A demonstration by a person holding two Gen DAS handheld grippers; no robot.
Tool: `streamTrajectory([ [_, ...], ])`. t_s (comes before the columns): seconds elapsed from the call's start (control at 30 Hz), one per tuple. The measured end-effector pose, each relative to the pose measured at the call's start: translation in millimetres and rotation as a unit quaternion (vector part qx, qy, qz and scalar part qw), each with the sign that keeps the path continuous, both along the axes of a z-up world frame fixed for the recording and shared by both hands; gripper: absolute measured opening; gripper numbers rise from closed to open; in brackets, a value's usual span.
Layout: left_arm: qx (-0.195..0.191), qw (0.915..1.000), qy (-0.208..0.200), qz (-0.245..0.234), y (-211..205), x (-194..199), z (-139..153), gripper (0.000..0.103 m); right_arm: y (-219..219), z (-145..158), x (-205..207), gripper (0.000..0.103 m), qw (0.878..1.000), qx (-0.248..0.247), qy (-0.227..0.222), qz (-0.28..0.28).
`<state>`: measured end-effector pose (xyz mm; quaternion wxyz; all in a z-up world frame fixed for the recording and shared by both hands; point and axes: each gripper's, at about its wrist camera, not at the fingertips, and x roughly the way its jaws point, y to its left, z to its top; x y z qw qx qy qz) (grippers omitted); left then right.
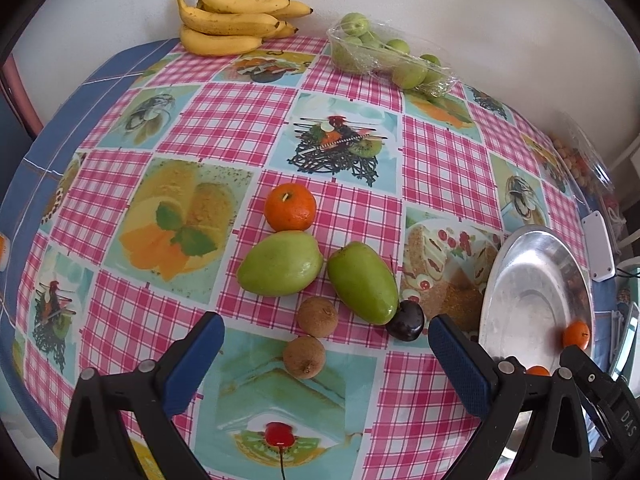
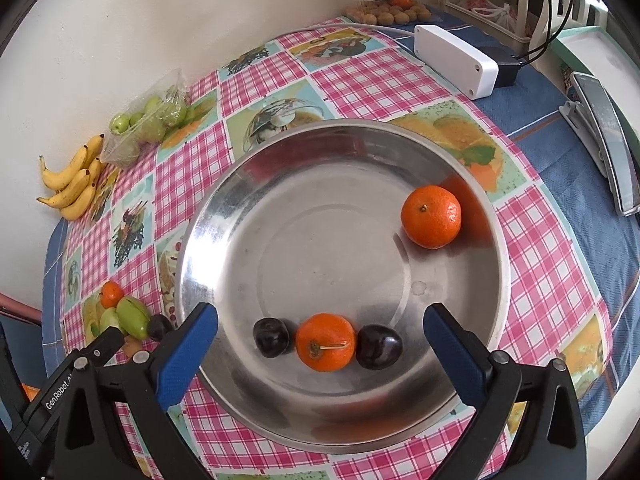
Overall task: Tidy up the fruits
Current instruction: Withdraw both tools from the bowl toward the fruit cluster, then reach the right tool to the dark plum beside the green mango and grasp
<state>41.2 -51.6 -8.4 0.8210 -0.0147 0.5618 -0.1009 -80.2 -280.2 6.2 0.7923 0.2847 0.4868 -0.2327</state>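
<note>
Both hand-held grippers gape empty; right hand-held gripper partly hides the metal dish.

Steel dish holds two tangerines and two dark plums near six o'clock. Loose at nine o'clock: tangerine, two green mangoes.

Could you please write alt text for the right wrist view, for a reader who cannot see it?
The open right gripper hangs over a metal bowl holding two tangerines, one far right and one near between two dark plums. Bananas and bagged green fruit lie by the wall.
</note>
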Motion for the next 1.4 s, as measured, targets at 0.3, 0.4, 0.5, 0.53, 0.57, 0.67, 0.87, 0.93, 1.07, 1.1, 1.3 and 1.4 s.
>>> streamTrajectory([
  [0.3, 0.003, 0.9995, -0.018, 0.026, 26.0, 14.0, 10.2, 0.103, 24.0, 1.0, 15.8, 0.102, 0.999, -0.022, 0.014, 0.044],
  [0.4, 0.010, 0.9990, -0.025, 0.036, 38.8, 19.7, 13.6, 0.103, 37.2, 2.8, 21.5, 0.102, 0.997, -0.025, 0.013, 0.066],
  [0.5, 0.027, 0.9977, -0.039, 0.049, 52.4, 25.2, 17.4, 0.103, 51.8, 5.0, 27.5, 0.102, 0.995, -0.033, 0.011, 0.090],
  [0.53, 0.032, 0.9972, -0.041, 0.053, 57.1, 27.0, 18.4, 0.103, 57.1, 5.4, 29.6, 0.102, 0.995, -0.037, 0.011, 0.097],
  [0.57, 0.035, 0.9969, -0.043, 0.056, 61.6, 28.6, 19.0, 0.103, 62.0, 5.8, 31.5, 0.102, 0.994, -0.040, 0.012, 0.104],
  [0.67, 0.044, 0.9961, -0.047, 0.060, 73.3, 32.8, 20.4, 0.103, 72.5, 5.8, 34.4, 0.102, 0.992, -0.041, 0.013, 0.119],
  [0.87, 0.066, 0.9946, -0.050, 0.062, 92.3, 40.2, 19.5, 0.103, 93.6, 6.5, 44.4, 0.102, 0.989, -0.035, 0.008, 0.142],
  [0.93, 0.061, 0.9948, -0.043, 0.069, 98.8, 42.4, 17.4, 0.103, 100.0, 6.9, 47.7, 0.102, 0.988, -0.033, 0.005, 0.149],
  [1.07, 0.050, 0.9948, -0.035, 0.081, 109.7, 45.6, 15.1, 0.103, 112.3, 6.8, 54.3, 0.102, 0.986, -0.025, 0.000, 0.162],
  [1.1, 0.048, 0.9948, -0.035, 0.083, 112.0, 46.5, 15.2, 0.103, 114.6, 6.8, 55.7, 0.102, 0.986, -0.024, -0.002, 0.165],
  [1.3, 0.035, 0.9949, -0.029, 0.090, 118.1, 48.1, 14.8, 0.103, 133.6, 8.3, 64.5, 0.102, 0.980, -0.018, -0.015, 0.197],
  [1.4, 0.026, 0.9958, -0.019, 0.086, 116.5, 48.4, 11.8, 0.103, 142.6, 8.1, 68.6, 0.102, 0.976, -0.017, -0.022, 0.214],
])
